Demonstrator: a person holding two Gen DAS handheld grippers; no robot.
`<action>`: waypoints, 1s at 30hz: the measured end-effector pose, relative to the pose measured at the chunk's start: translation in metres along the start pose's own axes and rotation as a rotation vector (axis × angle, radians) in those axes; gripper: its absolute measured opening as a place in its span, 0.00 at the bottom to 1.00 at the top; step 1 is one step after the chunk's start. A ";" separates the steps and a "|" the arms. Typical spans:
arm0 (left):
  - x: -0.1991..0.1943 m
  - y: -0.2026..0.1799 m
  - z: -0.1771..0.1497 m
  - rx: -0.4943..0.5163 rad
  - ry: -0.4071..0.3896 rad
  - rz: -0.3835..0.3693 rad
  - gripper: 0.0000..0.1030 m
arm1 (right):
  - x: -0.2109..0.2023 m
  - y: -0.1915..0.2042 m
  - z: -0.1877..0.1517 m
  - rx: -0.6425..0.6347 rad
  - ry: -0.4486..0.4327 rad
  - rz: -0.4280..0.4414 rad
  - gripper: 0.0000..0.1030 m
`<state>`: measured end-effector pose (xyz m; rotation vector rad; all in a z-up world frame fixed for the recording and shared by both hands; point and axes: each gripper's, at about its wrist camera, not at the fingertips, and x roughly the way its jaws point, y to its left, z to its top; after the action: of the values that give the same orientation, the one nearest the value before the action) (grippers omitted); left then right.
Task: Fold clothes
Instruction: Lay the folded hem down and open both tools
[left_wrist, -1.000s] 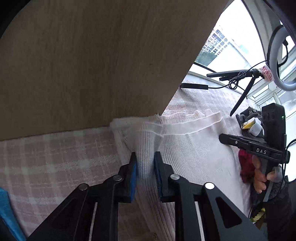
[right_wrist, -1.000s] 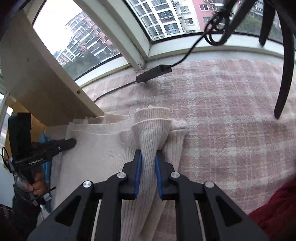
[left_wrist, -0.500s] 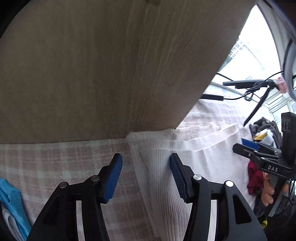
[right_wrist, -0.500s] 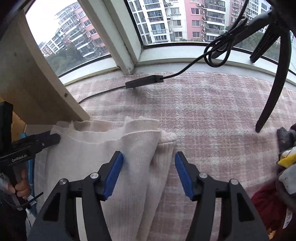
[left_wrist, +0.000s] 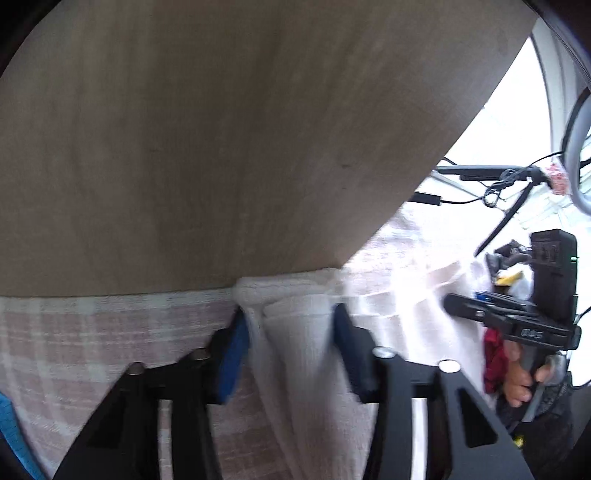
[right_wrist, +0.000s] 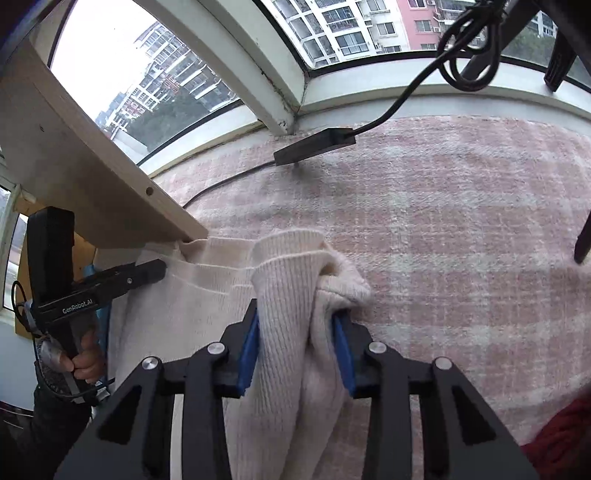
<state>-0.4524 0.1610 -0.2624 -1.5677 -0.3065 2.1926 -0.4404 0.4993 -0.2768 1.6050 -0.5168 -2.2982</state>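
One cream sweater (right_wrist: 207, 295) lies on the pink checked blanket (right_wrist: 461, 240), its far edge by the wooden board (left_wrist: 221, 129). Two grippers hold it. The left gripper (left_wrist: 291, 339) has its blue pads (left_wrist: 234, 354) pressed on a bunch of the sweater's left end. The right gripper (right_wrist: 295, 339) squeezes a thick bunch at the right end. Half a second ago both sets of jaws were spread wide around the cloth; now they have closed on it. One black cable box (right_wrist: 314, 146) lies farther back. Some red cloth (right_wrist: 561, 439) shows at the right.

We see a pink plaid blanket (right_wrist: 443, 229) covering the surface; on it lie a cream ribbed sweater (right_wrist: 207, 291), a black cable's flat plug (right_wrist: 314, 146), and red clothing (right_wrist: 561, 439).
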 end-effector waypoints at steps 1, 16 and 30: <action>0.000 -0.001 0.000 0.006 -0.001 -0.008 0.28 | -0.001 0.000 0.000 0.002 -0.011 0.007 0.28; -0.214 -0.081 -0.038 0.189 -0.260 -0.099 0.18 | -0.192 0.093 -0.054 -0.159 -0.341 0.045 0.21; -0.214 -0.091 -0.308 0.240 -0.034 -0.097 0.13 | -0.169 0.065 -0.329 -0.180 -0.004 -0.258 0.26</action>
<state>-0.0864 0.1225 -0.1480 -1.3594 -0.1213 2.0958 -0.0718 0.4728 -0.2095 1.6603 -0.1015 -2.4493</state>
